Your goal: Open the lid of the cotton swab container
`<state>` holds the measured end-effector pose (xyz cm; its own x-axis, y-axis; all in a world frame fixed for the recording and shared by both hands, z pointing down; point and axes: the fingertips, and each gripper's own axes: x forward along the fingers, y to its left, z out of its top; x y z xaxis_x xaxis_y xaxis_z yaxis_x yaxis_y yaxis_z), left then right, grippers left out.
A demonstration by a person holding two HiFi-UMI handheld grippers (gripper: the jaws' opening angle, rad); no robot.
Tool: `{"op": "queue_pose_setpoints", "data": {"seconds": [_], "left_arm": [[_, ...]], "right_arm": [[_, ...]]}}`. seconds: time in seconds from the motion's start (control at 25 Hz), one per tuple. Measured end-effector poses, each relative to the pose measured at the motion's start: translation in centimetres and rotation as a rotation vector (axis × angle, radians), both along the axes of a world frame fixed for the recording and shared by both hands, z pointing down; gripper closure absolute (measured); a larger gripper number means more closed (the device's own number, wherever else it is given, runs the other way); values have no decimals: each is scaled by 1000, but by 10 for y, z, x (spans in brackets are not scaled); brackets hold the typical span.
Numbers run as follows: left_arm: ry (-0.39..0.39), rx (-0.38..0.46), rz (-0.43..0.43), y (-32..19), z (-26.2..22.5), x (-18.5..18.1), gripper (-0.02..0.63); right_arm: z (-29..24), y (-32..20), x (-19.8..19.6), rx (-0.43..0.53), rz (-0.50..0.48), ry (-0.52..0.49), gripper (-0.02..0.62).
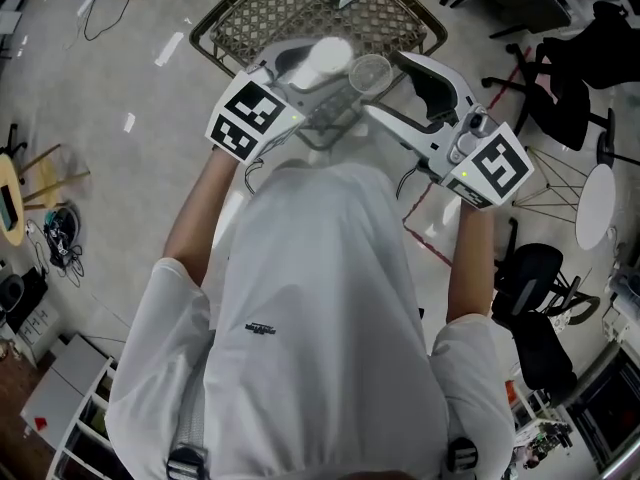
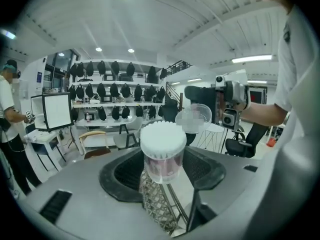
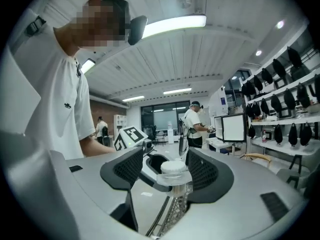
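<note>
Pale glossy floor lies below you, with a wire-mesh table directly ahead. You hold both tools over its near edge.

Left gripper: you have its jaws clamped on the cotton swab container, one pad on each side of the lower wall. The container is upright, round and clear-walled, with a pinkish tint low in the body. It is packed full. The white swab heads form a dense cap that stands above the rim and spreads a little wider than the wall. The mouth is uncovered.

Right gripper: its jaws are drawn in on the lid, pinching it at the tips. The lid is a clear, shallow round cup, fully off the container. In the head view it sits just beside the container, on your right; contact between the two cannot be confirmed.

Outward: shelves carrying rows of dark objects line the far wall. A person stands by a monitor at left. Black office chairs stand on the floor to your right.
</note>
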<state>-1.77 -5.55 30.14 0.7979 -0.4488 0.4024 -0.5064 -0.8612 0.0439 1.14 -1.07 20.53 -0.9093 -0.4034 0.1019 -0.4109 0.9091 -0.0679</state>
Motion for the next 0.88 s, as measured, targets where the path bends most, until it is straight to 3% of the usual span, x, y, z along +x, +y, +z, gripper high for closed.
{"op": "queue_pose_setpoints", "data": {"seconds": [0.16,0.36,0.44,0.68,0.88], "left_arm": [[-32,47,-63,-2,-3,-4,369],[-24,70,-135,1,-12,-15,370],[-6,71,-177,2,-17,-21,370],[57,75,-282,0,-23,-36,370],[84,73,-366,-3,-23,-49,368]], "right_arm": [[-16,-7,16,45,110,-52,334],[-6,-21,47,49,340,-16,339],[0,-24,59,46,426,-12,421],[28,-23,78,48,624,39,546],[46,-22,75,58,724,92,583]]}}
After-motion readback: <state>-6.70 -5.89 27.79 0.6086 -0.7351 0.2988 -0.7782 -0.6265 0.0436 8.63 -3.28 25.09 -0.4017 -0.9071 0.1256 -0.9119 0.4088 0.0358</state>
